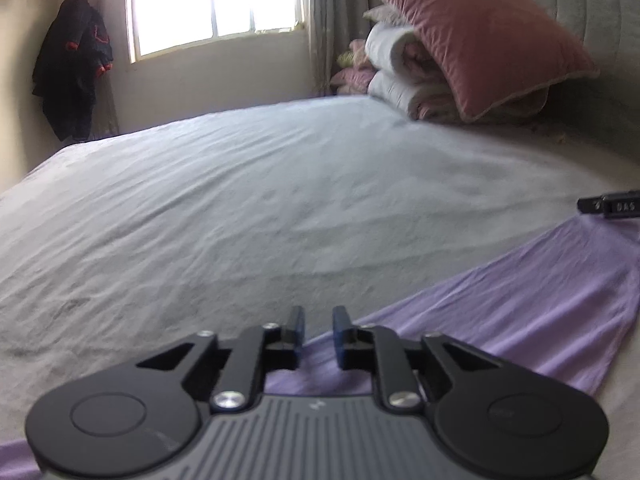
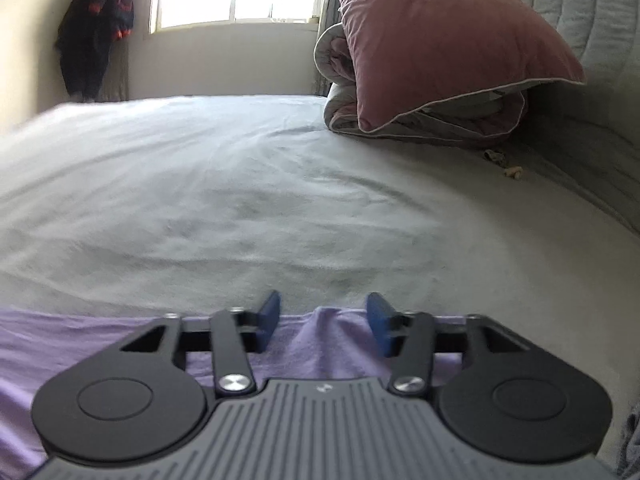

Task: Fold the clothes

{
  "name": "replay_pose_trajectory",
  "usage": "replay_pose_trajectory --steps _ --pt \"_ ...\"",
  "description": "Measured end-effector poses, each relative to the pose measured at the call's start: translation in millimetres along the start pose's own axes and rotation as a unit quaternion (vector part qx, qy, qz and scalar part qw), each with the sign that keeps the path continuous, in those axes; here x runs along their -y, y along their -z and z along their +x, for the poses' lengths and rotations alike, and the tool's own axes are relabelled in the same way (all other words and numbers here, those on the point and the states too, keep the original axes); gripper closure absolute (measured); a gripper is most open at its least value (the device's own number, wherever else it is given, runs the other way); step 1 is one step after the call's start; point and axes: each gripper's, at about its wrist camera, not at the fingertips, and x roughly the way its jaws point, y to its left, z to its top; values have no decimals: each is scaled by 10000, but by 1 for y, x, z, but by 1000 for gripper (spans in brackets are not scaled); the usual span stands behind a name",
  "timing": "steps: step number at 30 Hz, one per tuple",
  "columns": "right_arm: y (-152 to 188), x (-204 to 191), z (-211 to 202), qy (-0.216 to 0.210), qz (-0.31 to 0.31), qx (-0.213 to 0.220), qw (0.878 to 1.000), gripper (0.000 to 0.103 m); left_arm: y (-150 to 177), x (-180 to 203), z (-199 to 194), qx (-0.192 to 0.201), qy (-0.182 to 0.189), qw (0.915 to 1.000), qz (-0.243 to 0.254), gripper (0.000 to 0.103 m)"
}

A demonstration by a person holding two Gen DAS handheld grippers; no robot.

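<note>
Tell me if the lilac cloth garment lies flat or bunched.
Mostly flat: the lilac cloth garment spreads on the bed, with one small peak.

The lilac garment is thin, smooth, matt cloth. The bed sheet is pale, matt, slightly creased fabric. The pillow looks like soft velvet. Each gripper, left and right, is matt black plastic with shiny metal screws.
</note>
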Motion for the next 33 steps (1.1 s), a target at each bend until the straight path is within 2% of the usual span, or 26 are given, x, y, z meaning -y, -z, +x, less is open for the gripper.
replay_pose_trajectory --steps 1,5,10,11,13,16,19,21,23,26,28,29,31,33 --pt "-3 4 -4 7 43 2 10000 49 -1 1 -3 49 92 9999 -8 78" --pt "-9 22 -14 150 336 -17 9993 48 -7 12 -10 135 487 9987 53 74" --pt "-4 29 -3 158 342 -549 9978 45 -19 37 -27 154 1102 9930 394 72" --pt "-4 32 -1 138 439 -603 9971 42 -20 42 -32 117 1255 9906 527 72" --pt "-3 37 1 97 634 -711 9954 40 -19 53 -44 -29 1579 9836 876 63" --pt "-3 46 -3 45 790 -751 9940 36 -3 70 -63 -265 1922 9677 1609 62" --pt "-1 49 -3 249 563 -868 9943 34 19 85 -67 -599 1859 9560 2187 63" --pt "2 54 -2 339 445 -1019 9932 34 26 86 -63 -663 1799 9569 2182 63" --pt "5 66 1 311 623 -1116 9913 34 30 84 -58 -651 1772 9605 2046 65" --pt "9 84 -1 300 998 -1114 9883 34 29 81 -52 -528 1770 9659 1816 78" --pt "9 89 -3 236 1148 -1078 9872 34 30 81 -48 -539 1794 9671 1721 90" --pt "9 91 -3 214 1199 -1065 9868 34 30 80 -45 -559 1813 9676 1663 91" --pt "9 89 -2 228 1167 -1065 9872 34 27 79 -43 -590 1879 9678 1571 101" --pt "10 87 -1 249 1135 -1051 9876 34 25 77 -47 -580 2004 9661 1523 101"
